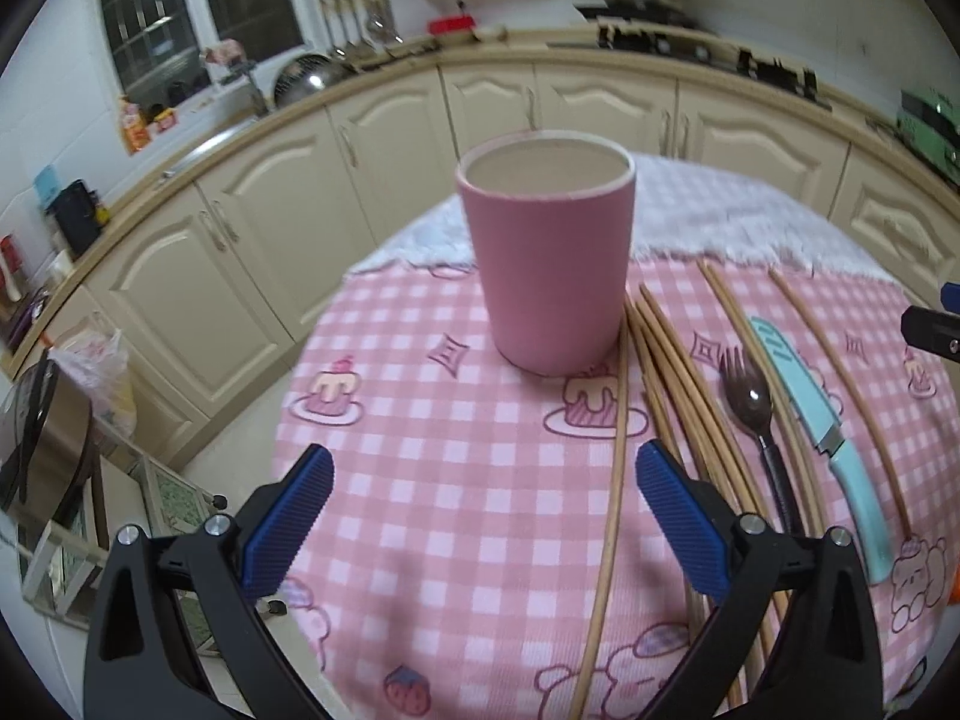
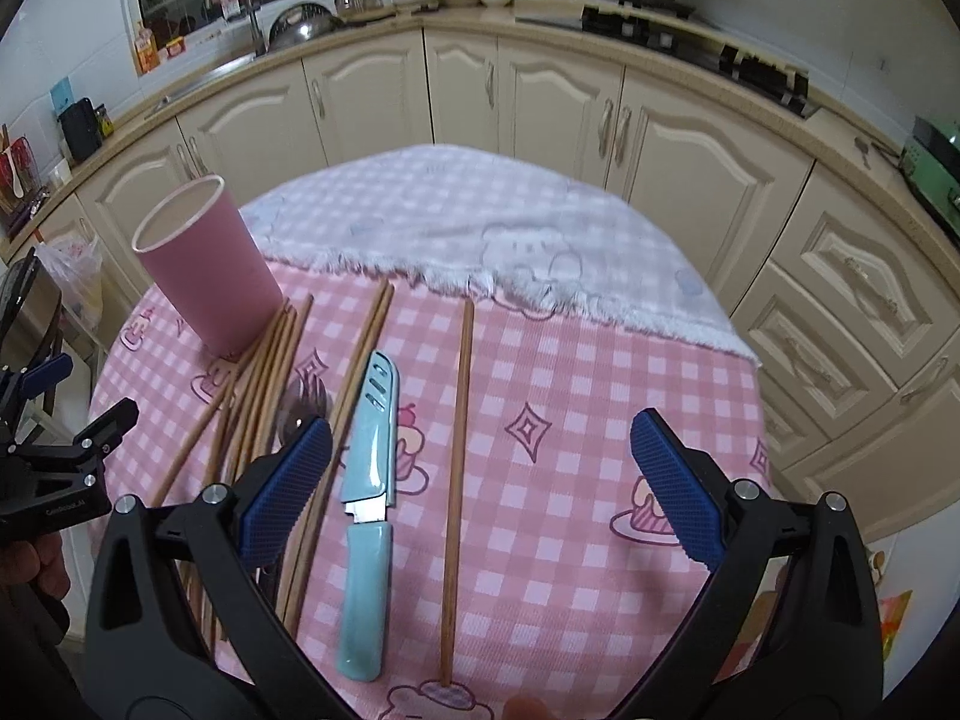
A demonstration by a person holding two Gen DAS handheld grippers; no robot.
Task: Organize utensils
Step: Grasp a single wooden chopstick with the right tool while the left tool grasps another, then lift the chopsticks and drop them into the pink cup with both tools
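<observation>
spork (image 2: 303, 405) handle: behind right hand-held gripper (image 2: 480, 456) | chopsticks (image 1: 672, 372) ends: cropped

1. From my right wrist view, the only lettering I can find sits at about eight o'clock, in small pale print on the black body of the left gripper (image 2: 57, 420). It seems to begin "Gen", but it is too small and warped for me to read the rest.
2. At ten o'clock, the orange packets (image 2: 146, 54) on the window sill carry printing, too blurred to make out.
3. My left wrist view shows nothing readable.
</observation>
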